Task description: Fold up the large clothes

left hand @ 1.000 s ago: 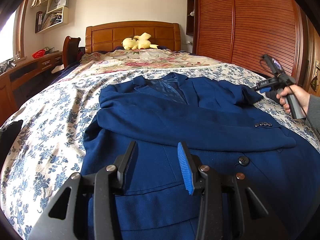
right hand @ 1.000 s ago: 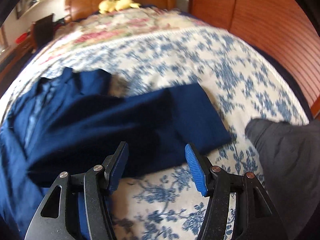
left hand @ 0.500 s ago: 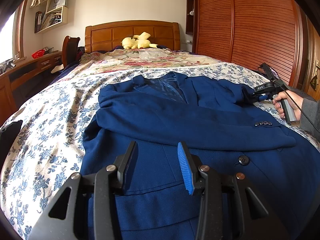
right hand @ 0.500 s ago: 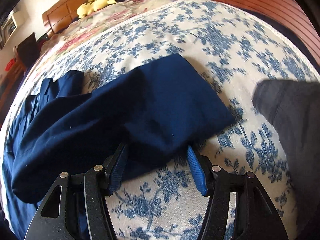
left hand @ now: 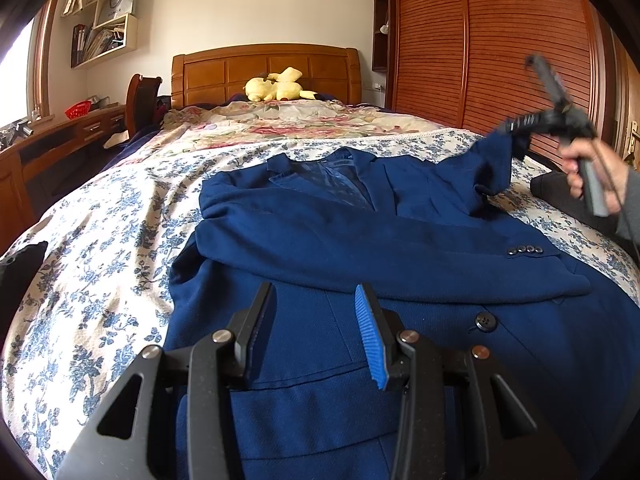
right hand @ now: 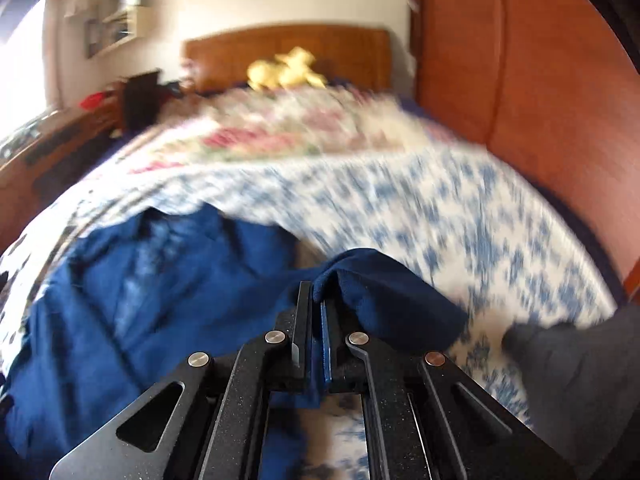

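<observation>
a navy blazer (left hand: 360, 240) lies front-up on the floral bedspread (left hand: 100, 280), one sleeve folded across its chest. the right gripper (right hand: 316, 304) is clamped on the cuff of the other sleeve (left hand: 492, 160), holding it above the bed. the left gripper (left hand: 316, 320) hovers over the blazer's lower front, jaws partly apart, nothing between them.

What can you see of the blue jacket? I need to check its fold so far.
The blue jacket lies front-up on the floral bedspread, collar toward the headboard. Woven navy cloth, dark buttons. One sleeve is folded across the chest, four cuff buttons showing. The other sleeve is lifted off the bed, its cuff pinched in the right gripper.
</observation>
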The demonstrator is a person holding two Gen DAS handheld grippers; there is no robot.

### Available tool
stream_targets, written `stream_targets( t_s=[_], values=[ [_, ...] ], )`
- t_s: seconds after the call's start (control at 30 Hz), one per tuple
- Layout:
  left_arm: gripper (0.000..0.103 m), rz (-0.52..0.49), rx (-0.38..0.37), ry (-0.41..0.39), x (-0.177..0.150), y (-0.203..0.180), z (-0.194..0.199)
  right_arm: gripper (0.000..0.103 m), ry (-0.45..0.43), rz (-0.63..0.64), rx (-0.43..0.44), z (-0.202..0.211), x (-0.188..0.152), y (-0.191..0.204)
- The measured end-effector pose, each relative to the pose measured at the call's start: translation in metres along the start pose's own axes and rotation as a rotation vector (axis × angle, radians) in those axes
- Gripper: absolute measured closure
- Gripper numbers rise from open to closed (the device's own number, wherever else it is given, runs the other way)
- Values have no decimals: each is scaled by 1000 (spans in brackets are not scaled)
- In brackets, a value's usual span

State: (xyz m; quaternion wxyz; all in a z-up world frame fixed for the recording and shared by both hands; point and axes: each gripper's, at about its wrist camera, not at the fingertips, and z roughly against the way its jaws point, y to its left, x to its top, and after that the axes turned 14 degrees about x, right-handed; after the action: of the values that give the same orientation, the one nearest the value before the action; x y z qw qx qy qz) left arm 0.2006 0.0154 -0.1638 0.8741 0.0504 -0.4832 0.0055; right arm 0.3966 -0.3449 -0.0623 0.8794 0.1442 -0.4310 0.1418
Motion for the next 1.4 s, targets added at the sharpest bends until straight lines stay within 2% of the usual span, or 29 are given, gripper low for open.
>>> stream_targets(
  t_s=[0.2, 0.3, 0.4, 0.47, 0.5, 0.53, 0.57, 0.6, 0.63, 0.73, 0.9, 1.17, 1.4],
  values=[
    [64, -18, 17, 3, 6, 3, 11, 102, -84, 120, 222, 56, 16, 91],
    [64, -22, 5, 15, 7, 4, 20, 102, -67, 181, 331, 76, 5, 129],
    [64, -12, -3, 21, 7, 5, 36, 102, -32, 206, 355, 89, -18, 157],
    [64, -9, 0, 22, 6, 5, 48, 98, 24, 209, 383, 91, -33, 166],
    [64, -12, 4, 22, 6, 5, 55, 92, 42, 211, 391, 93, -42, 169],
    [64, -15, 7, 21, 6, 5, 60, 79, 54, 210, 396, 95, -50, 171],
    [64, -18, 10, 19, 6, 5, 64, 72, 64, 209, 405, 97, -58, 172],
    [64, -22, 13, 19, 6, 4, 68, 59, 65, 207, 412, 100, -66, 172],
    [64, -30, 14, 16, 7, 3, 74, 53, 65, 201, 421, 104, -77, 169],
    [64, -44, 13, 9, 8, 0, 84, 53, 84, 180, 415, 106, -99, 159],
    [64, -55, -6, 16, 11, -9, 85, 52, 140, 139, 324, 85, -136, 130],
    [64, -91, -55, 55, 9, -38, 73, 53, 204, 126, 194, 57, -169, 84],
    [64, -158, -98, 88, 12, -79, 59, 53, 200, 97, 228, 45, -187, 70]
  ],
)
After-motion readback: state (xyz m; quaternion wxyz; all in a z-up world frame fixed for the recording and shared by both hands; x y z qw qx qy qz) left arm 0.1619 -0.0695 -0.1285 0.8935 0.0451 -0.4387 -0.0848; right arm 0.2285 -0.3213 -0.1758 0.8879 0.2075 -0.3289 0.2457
